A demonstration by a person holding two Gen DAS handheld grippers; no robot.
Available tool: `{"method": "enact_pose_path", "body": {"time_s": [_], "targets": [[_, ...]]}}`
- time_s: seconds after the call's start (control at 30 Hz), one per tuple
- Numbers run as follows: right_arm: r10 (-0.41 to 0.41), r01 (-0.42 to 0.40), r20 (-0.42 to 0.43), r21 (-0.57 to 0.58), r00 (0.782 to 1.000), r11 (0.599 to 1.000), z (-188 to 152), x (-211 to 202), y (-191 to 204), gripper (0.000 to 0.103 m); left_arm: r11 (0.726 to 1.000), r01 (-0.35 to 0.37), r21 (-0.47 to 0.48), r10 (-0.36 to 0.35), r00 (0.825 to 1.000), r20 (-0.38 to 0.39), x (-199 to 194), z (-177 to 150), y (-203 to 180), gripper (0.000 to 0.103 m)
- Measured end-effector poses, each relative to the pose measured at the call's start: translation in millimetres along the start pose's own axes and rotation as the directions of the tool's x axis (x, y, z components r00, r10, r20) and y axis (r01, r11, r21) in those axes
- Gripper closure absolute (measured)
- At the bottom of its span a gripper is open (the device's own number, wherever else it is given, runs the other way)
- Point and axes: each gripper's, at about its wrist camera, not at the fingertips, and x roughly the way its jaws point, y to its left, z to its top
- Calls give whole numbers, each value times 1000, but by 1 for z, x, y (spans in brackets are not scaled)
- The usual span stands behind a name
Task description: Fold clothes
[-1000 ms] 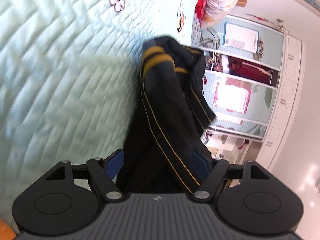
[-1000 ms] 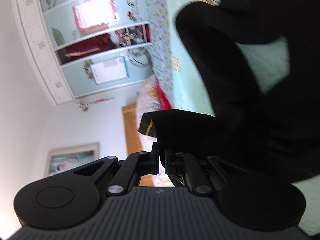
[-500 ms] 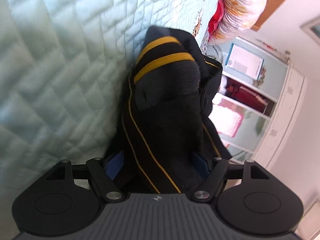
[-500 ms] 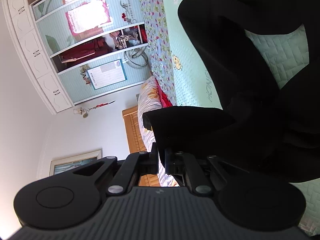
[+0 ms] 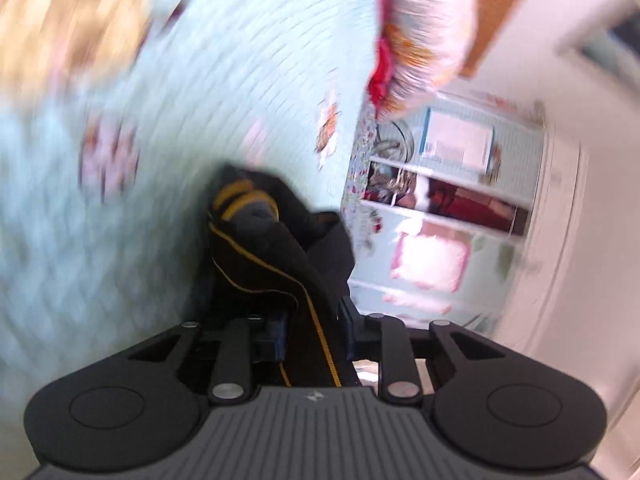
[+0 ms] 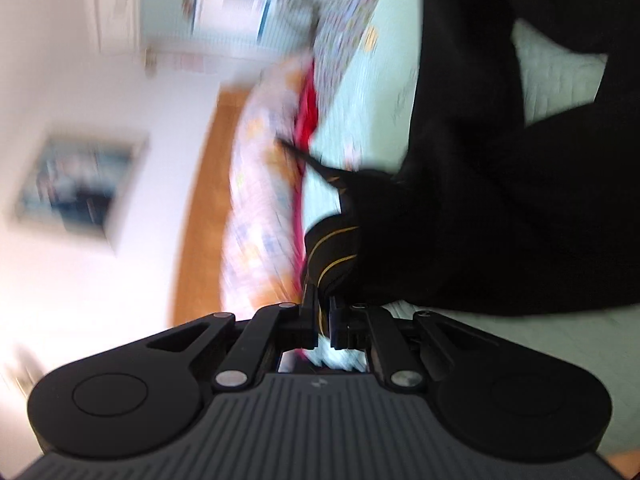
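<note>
Biggest thing in both views is the bed [image 5: 248, 80], pale green quilted cover, w/ pillows [image 5: 420, 20] piled at the far end and a white wardrobe [image 5: 460, 216] beyond. Both pics are badly smeared, so detail's thin.

On the bed: a black garment [image 5: 280, 248] w/ yellow piping and a yellow-striped cuff. In the right wrist view it fills most of the right side, a big dark mass draped over the quilt; can't tell where sleeve ends and body starts.

Step, as I read it: I'm at the grab-and-lift stage of a fold, both ends pinched, cloth partly off the bed. Not a finished fold by any stretch; garment looks bunched, not flat.

Left gripper [image 5: 312, 332]: jaws closing right now, narrow gap, w/ a band of the black cloth and its yellow piping running straight btwn the blue pads. Looks like they're biting on it. Rest of that piece rises ahead of the fingers, cuff at the top.

Right gripper [image 6: 320, 320]: near fully closed, pinching a thin edge of the same garment, yellow-trimmed bit just above the tips; bulk hangs off to the right.

Next move, my guess: pull the two grips apart to take out slack, then lay the cloth flat before folding over. Needs even tension so neither edge slips.
</note>
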Motion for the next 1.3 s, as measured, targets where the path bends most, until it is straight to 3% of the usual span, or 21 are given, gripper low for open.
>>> {"method": "enact_pose_path", "body": {"time_s": [0.07,0.1,0.17,0.2,0.23,0.27,0.37,0.43,0.53,0.6,0.67,0.8,0.83,0.97,1.03,1.07,1.13,1.2,1.3], "targets": [[-43,32,-103,-107,994,994,-23,9,14,94,987,-31,157,29,1000,11,-24,13,-27,84],[-74,47,-149,-174,986,984,-35,16,23,94,962,-47,270,39,999,37,-38,17,-45,85],[-131,54,-229,-312,965,948,-58,32,40,94,871,-90,483,49,994,97,-65,24,-81,103],[-147,50,-261,-343,954,938,-66,41,44,93,812,-130,569,59,988,142,-78,27,-96,103],[-163,45,-292,-373,942,927,-73,51,47,92,770,-186,610,87,978,188,-89,32,-105,102],[-182,45,-315,-398,931,916,-80,60,49,89,763,-238,601,125,967,223,-97,41,-105,102],[-248,104,-298,-424,922,899,-85,81,40,87,846,-248,473,165,964,210,-117,52,-72,101],[-294,155,-267,-440,918,884,-85,83,35,86,839,-251,482,187,966,178,-127,27,-48,99],[-258,150,-226,-405,939,902,-75,60,26,67,807,-241,538,220,970,104,-129,-24,-18,89],[-294,219,-99,-459,951,861,-69,36,24,60,781,-253,571,261,963,69,-129,-51,-4,89],[-332,286,1,-509,943,812,-67,19,20,56,772,-265,578,294,955,44,-129,-66,8,89],[-410,331,3,-597,912,731,-75,25,10,40,765,-225,603,296,955,-19,-123,-77,7,89],[-428,334,-3,-619,904,710,-80,30,7,40,759,-205,618,287,957,-35,-123,-83,2,88],[-425,300,-27,-669,905,680,-98,56,-2,42,722,-160,673,287,955,-80,-120,-103,-6,79],[-449,296,-31,-712,893,637,-102,78,9,80,708,-162,687,296,952,-80,-117,-110,-6,79],[-437,279,-36,-721,899,634,-100,85,20,88,701,-163,694,301,950,-80,-116,-113,-6,79],[-358,226,-47,-696,933,681,-96,93,45,88,690,-159,706,293,953,-72,-117,-118,-7,77],[-266,160,-72,-639,961,752,-81,104,72,88,672,-160,724,274,961,-42,-121,-122,-12,70],[-119,36,-145,-475,982,879,-52,129,95,91,645,-147,750,227,974,-5,-125,-125,-23,68]]}}
